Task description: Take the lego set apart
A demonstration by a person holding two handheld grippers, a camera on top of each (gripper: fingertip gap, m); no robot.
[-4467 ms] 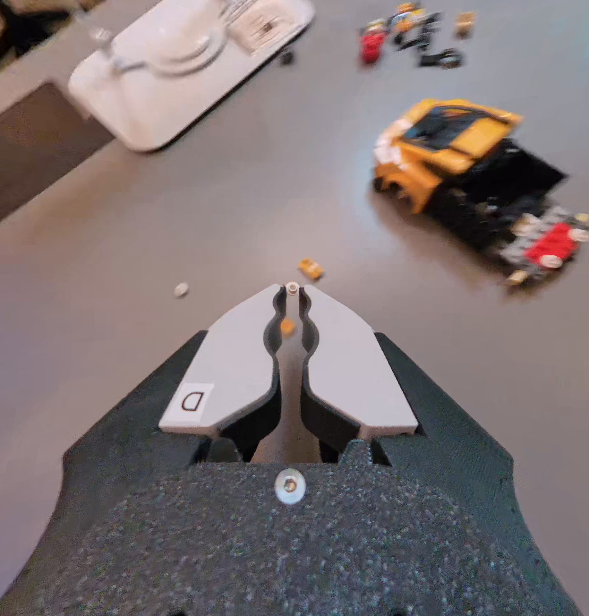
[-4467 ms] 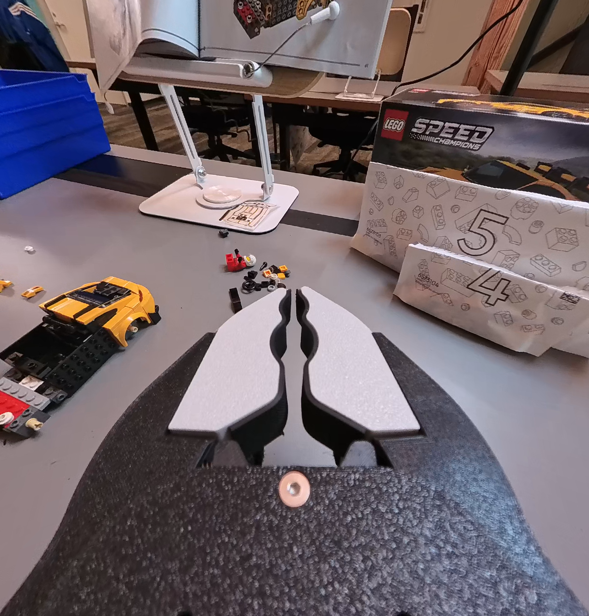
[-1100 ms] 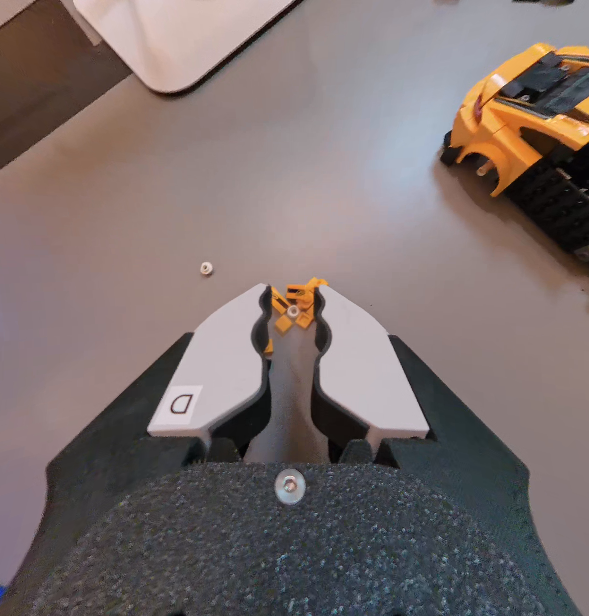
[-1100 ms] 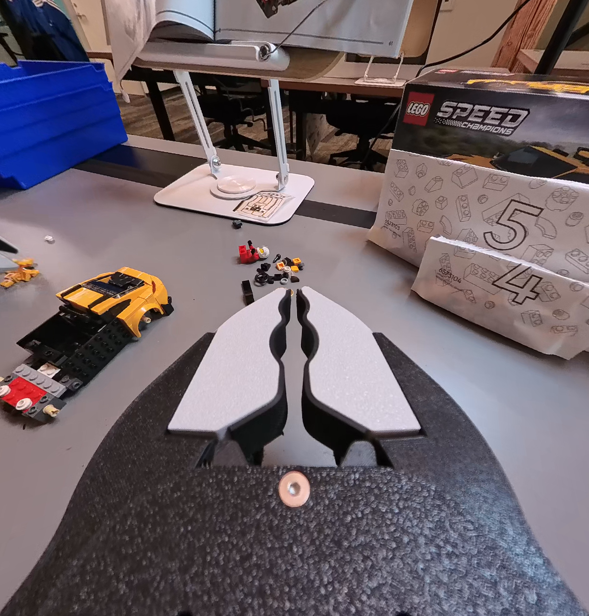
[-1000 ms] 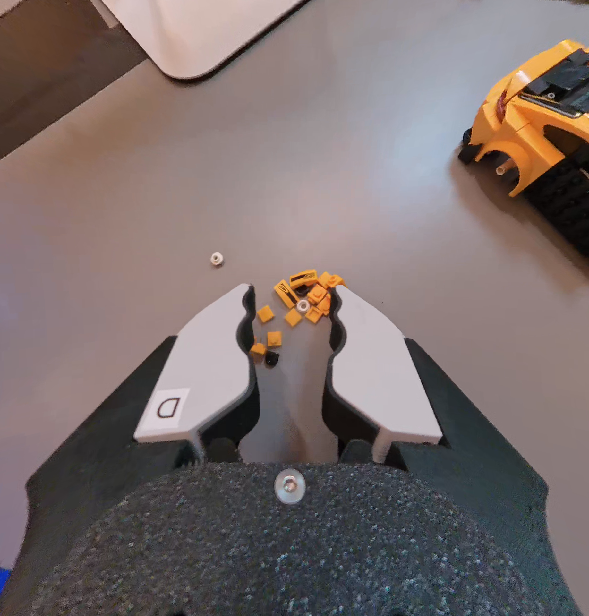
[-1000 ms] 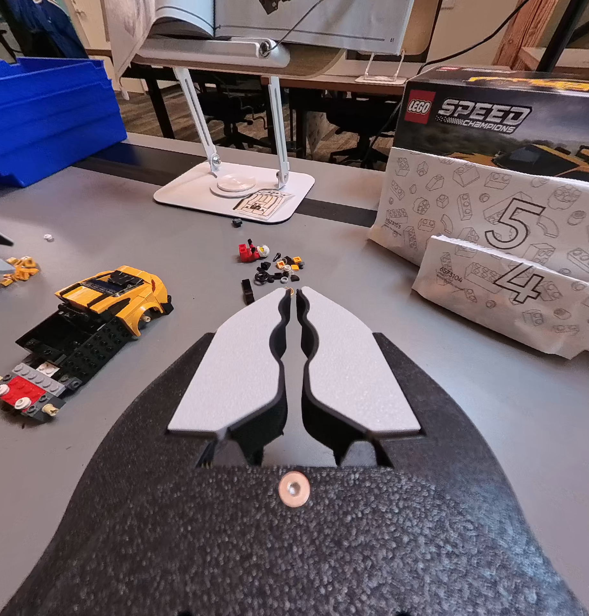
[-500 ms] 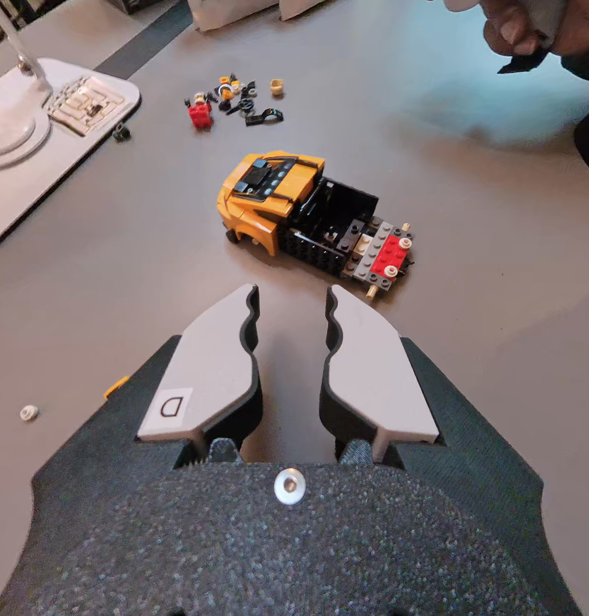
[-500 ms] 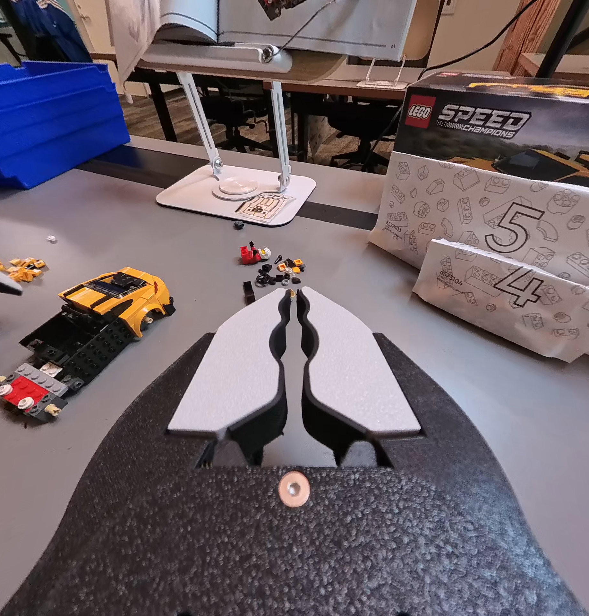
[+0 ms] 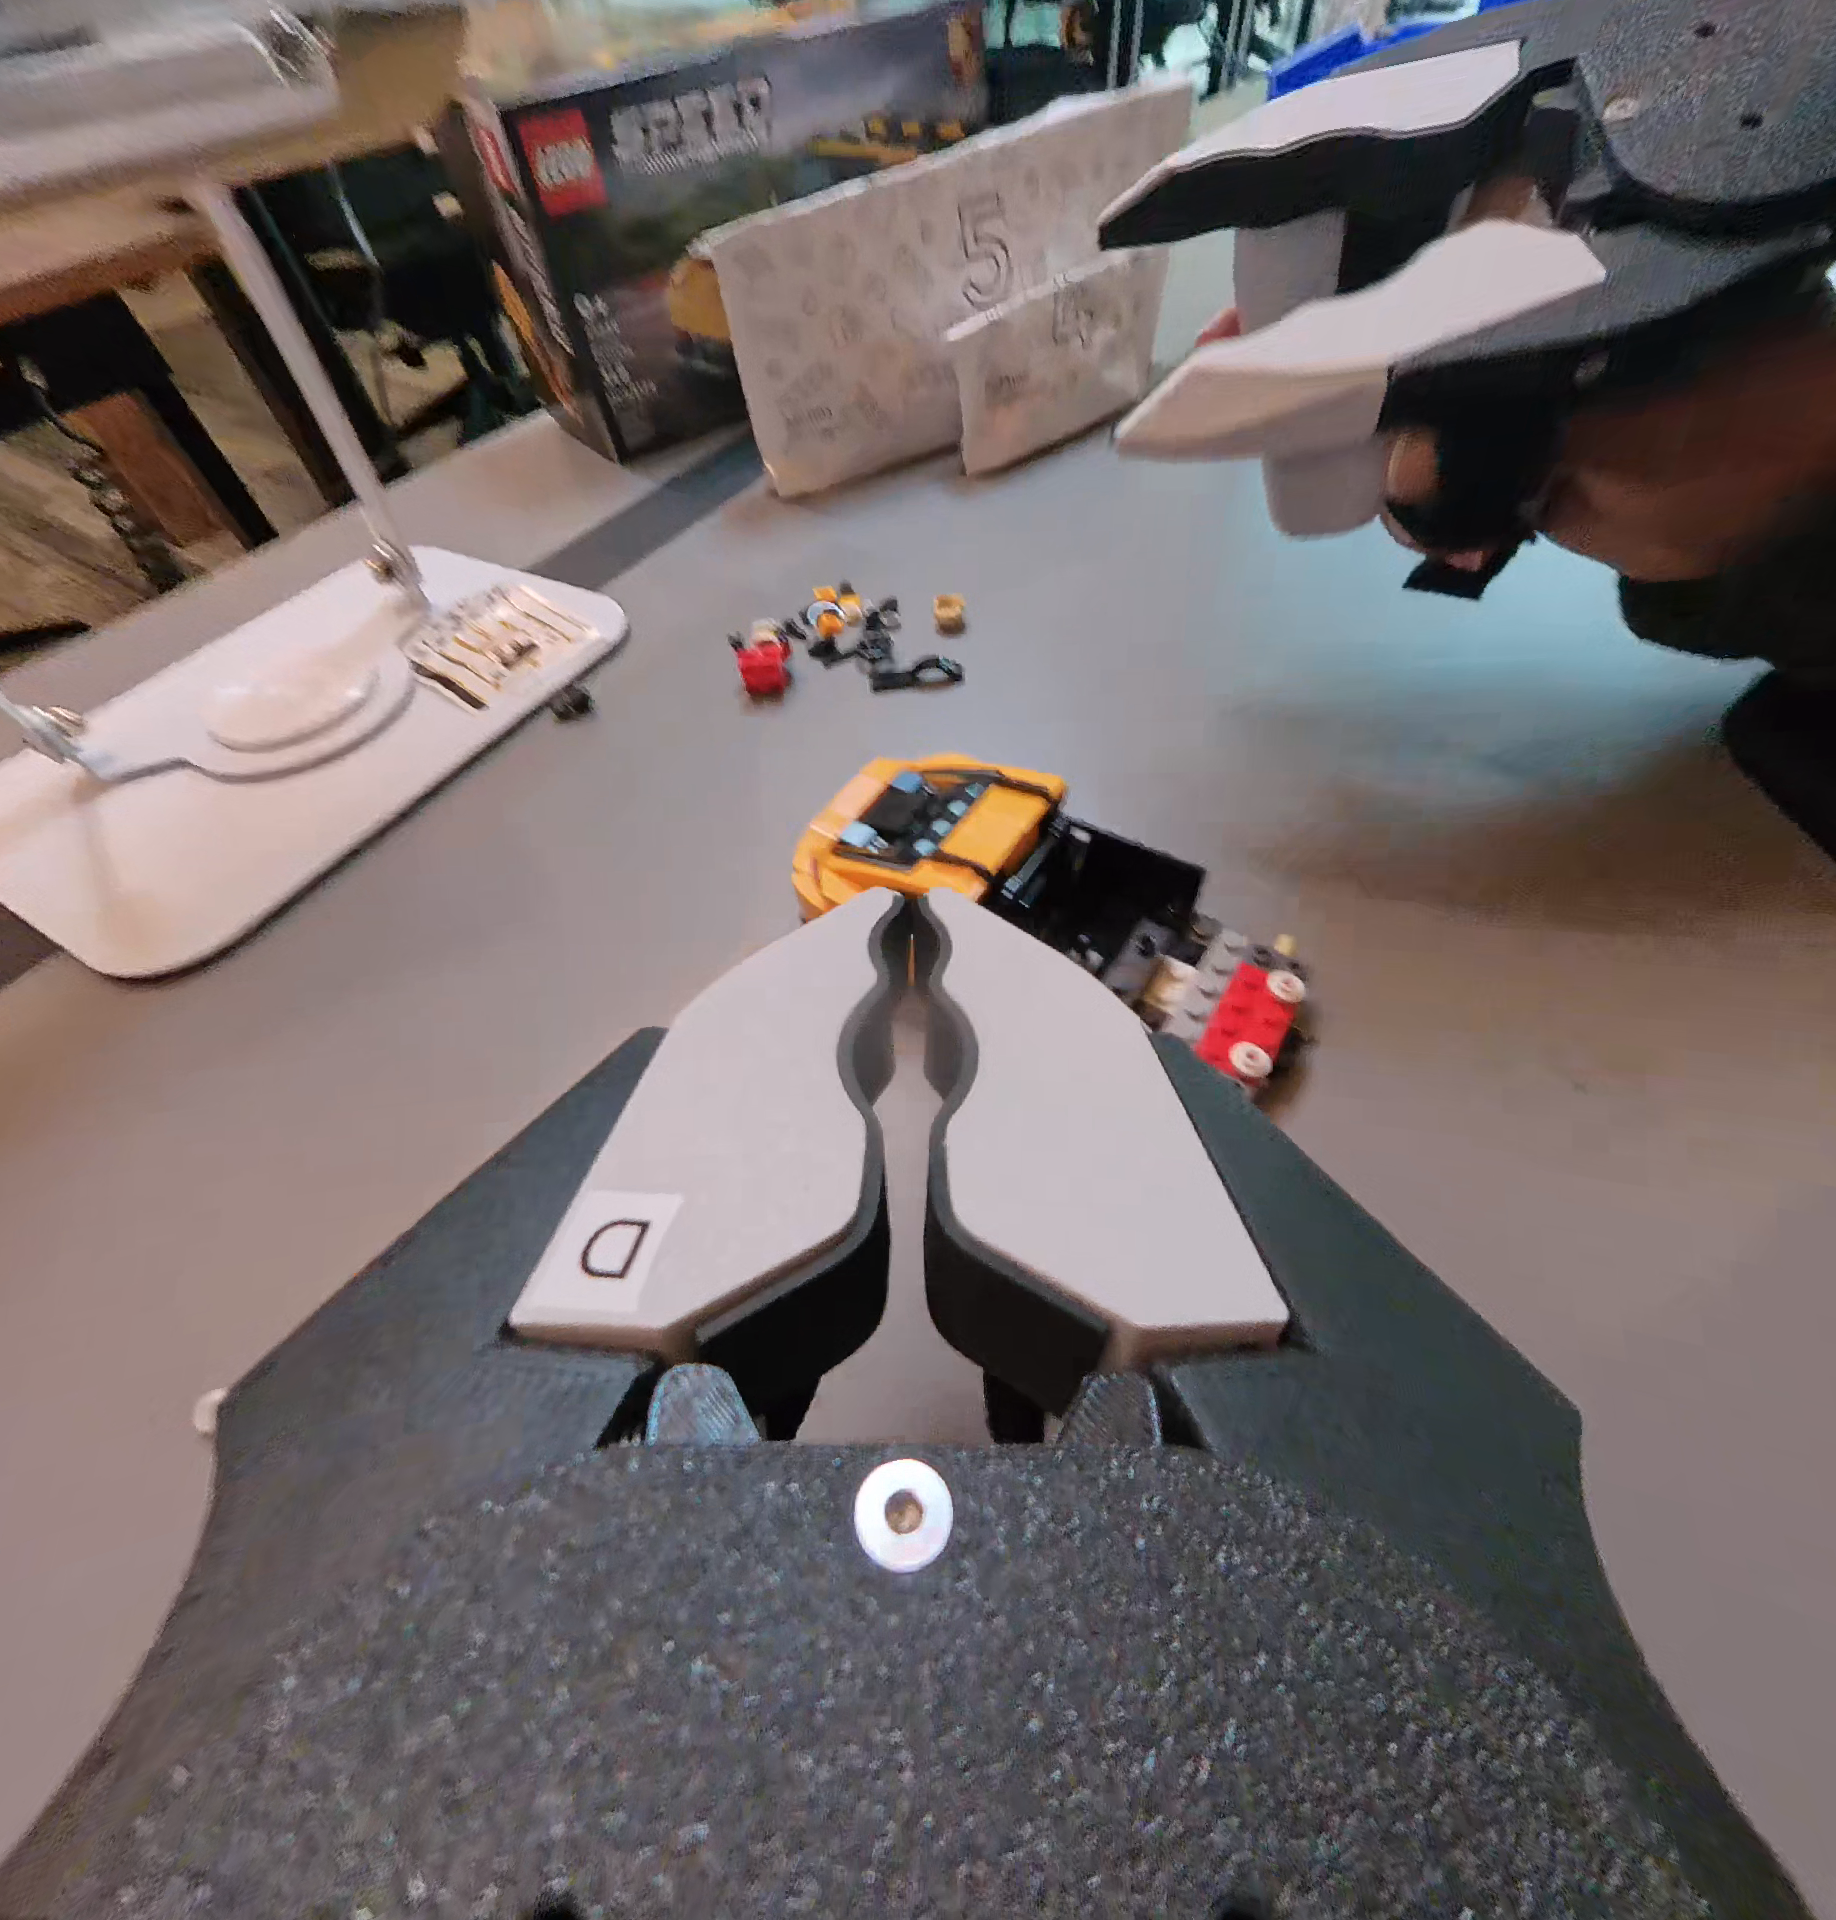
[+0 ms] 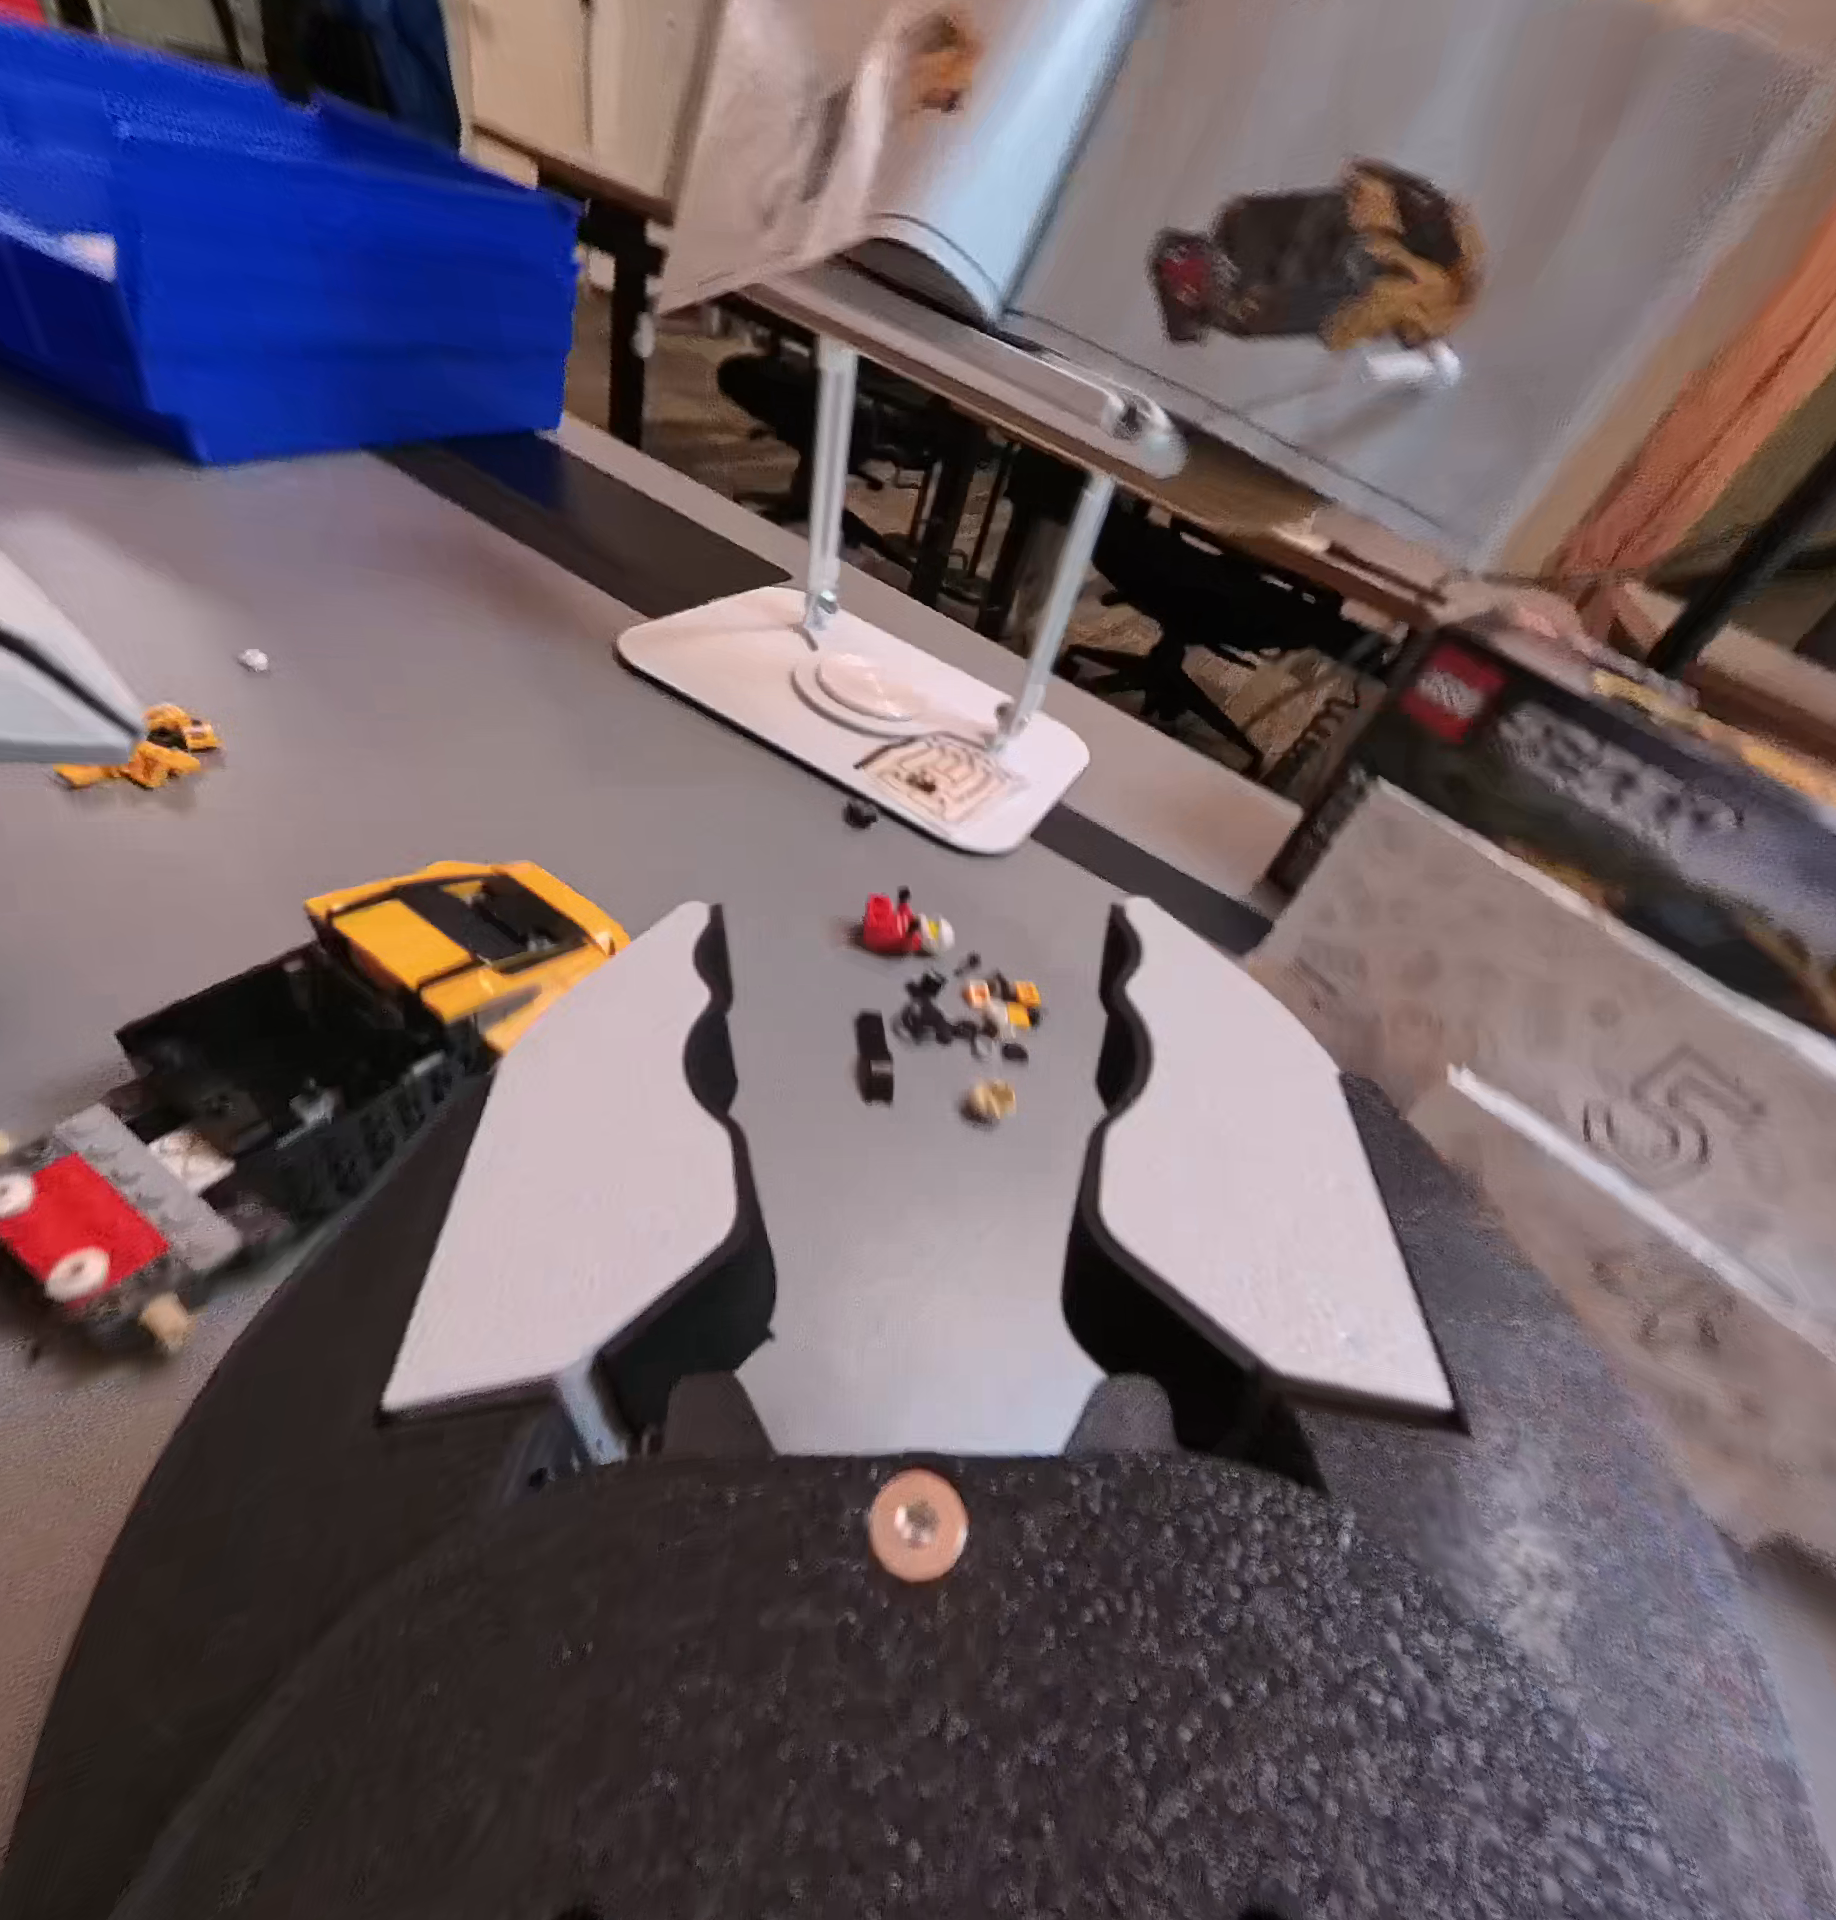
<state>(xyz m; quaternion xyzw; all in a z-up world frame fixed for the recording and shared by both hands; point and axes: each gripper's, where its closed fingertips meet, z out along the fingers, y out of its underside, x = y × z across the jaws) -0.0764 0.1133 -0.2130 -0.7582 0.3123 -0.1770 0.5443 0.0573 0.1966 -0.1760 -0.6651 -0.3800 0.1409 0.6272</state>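
Note:
A half-stripped lego car (image 9: 935,831) with a yellow front, black chassis and red rear plate lies on the grey table (image 9: 374,1091). It also shows in the right wrist view (image 10: 457,935). My left gripper (image 9: 909,906) is shut with nothing seen in it, and points at the car's yellow front from just short of it. My right gripper (image 10: 912,916) is open and empty, above a scatter of small loose parts (image 10: 955,1023). It hangs in the air at the upper right of the left wrist view (image 9: 1111,332). A heap of small yellow pieces (image 10: 145,753) lies by the left gripper's fingertips (image 10: 83,717).
A white stand base (image 9: 270,748) with an open booklet above stands at the back left. The set's box (image 9: 685,208) and numbered paper bags (image 9: 945,281) line the back. Blue bins (image 10: 218,260) sit far left. A person's hand (image 9: 1672,499) holds the right gripper.
My left gripper opened over the yellow heap, then swung toward the car and shut. My right gripper was shut and still; now it has opened wide and tilted toward the loose parts.

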